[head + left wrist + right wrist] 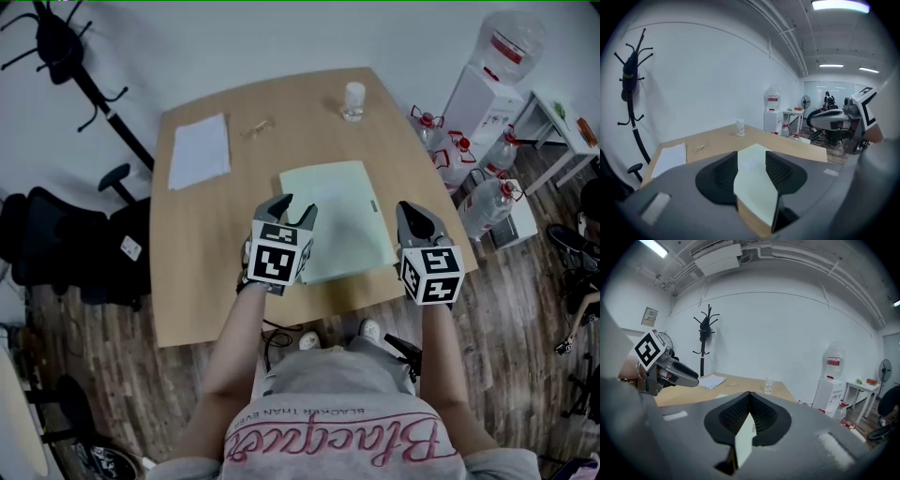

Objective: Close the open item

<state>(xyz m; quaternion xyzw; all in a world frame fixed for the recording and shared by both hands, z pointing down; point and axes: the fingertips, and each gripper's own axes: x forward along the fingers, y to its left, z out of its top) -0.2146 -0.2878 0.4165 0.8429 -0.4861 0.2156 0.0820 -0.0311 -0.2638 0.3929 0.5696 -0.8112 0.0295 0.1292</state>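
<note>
The left gripper (286, 210) hovers over the pale green folder (342, 211), jaws apart and holding nothing. The right gripper (413, 216) has its jaws together at the tips, empty. The folder seems to lie closed on the table (202, 253).

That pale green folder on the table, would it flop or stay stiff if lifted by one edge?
The folder looks thin and broad, so lifted by one edge it would probably sag. It lies flat on the table, so getting under it may be awkward. Its smooth cover would likely slide if pushed.
</note>
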